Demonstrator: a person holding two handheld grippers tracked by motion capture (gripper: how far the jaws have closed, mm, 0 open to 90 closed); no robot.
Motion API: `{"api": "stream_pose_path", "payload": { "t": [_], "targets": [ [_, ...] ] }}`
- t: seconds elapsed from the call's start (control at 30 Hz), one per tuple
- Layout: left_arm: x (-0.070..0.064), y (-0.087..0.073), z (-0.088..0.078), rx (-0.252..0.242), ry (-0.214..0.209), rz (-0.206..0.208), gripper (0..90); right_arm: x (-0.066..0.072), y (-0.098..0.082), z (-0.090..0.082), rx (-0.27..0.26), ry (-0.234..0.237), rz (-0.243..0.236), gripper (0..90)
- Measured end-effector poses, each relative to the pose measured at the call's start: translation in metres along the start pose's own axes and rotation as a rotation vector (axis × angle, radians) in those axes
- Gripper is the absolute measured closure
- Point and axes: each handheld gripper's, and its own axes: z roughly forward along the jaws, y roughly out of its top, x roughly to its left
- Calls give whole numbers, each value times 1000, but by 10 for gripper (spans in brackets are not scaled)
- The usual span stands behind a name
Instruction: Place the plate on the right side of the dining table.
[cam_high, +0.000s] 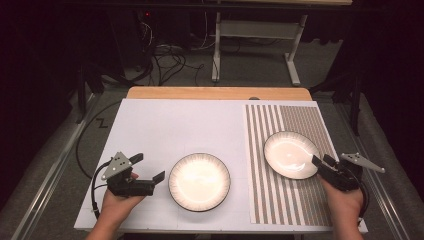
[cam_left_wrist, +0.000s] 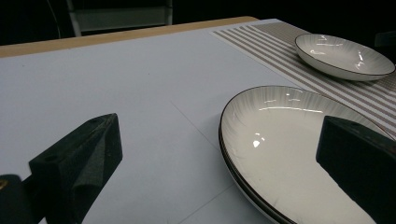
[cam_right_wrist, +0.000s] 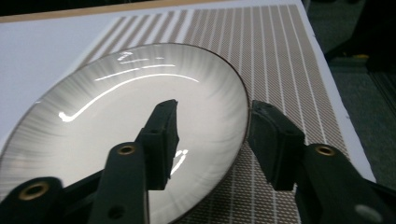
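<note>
The right gripper (cam_right_wrist: 212, 140) straddles the near rim of a shallow white bowl (cam_high: 291, 154) that sits on the striped placemat (cam_high: 300, 200) at the right of the table (cam_high: 170, 125); one jaw hangs over the bowl's inside, the other stands just outside the dark rim, and the pads look slightly clear of the rim on both sides, so the jaws are apart around the edge, not clamped on it; the bowl's base appears to rest on the mat, which fits a bowl just set down or about to be gripped, though I cannot tell which. The left gripper (cam_high: 150, 167) waits over the white board just beside the stacked plates (cam_high: 199, 181), its jaws wide apart and empty; in the left gripper view one jaw stands in front of the near plate (cam_left_wrist: 289, 149), seemingly lined up to take that rim next.
</note>
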Motion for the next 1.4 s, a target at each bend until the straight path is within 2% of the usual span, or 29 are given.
{"api": "stream_pose_path", "payload": {
  "t": [0.13, 0.27, 0.4, 0.5, 0.53, 0.57, 0.6, 0.67, 0.7, 0.73, 0.77, 0.87, 0.93, 1.07, 1.4],
  "targets": [
    [-2, -1, 0, 1, -1, 5, 11, 13, 0, -6, -38, 60, -60, 453],
    [-4, -1, -2, -7, -3, 7, 11, 36, 1, -13, -72, 138, -126, 340],
    [-4, -1, -5, -21, 0, 5, 10, 62, 3, -18, -102, 221, -192, 273],
    [-4, 0, -7, -30, 1, 4, 10, 81, 4, -21, -121, 284, -217, 220],
    [-4, 0, -7, -30, 1, 4, 10, 81, 4, -21, -121, 284, -217, 220],
    [-4, 0, -8, -33, 2, 6, 10, 87, 4, -22, -128, 296, -228, 210],
    [-4, 0, -9, -37, 5, 7, 10, 99, 3, -23, -139, 324, -245, 183],
    [-4, 0, -9, -38, 7, 10, 10, 104, 2, -24, -140, 333, -251, 169],
    [-4, 1, -9, -37, 10, 16, 10, 112, 2, -24, -143, 351, -261, 153],
    [-4, 1, -9, -37, 10, 16, 10, 112, 2, -24, -143, 351, -261, 153],
    [-5, 1, -10, -44, 13, 15, 9, 120, 1, -25, -145, 373, -257, 120],
    [-5, 1, -11, -47, 12, 15, 4, 125, 0, -25, -146, 384, -262, 79],
    [-7, 3, -12, -57, 12, 25, 1, 132, -1, -25, -152, 387, -273, 14],
    [-8, 3, -13, -66, 15, 31, 0, 136, -2, -26, -170, 385, -285, 8],
    [-9, 3, -15, -67, 18, 51, 0, 136, -2, -25, -160, 382, -294, 8]
  ]
}}
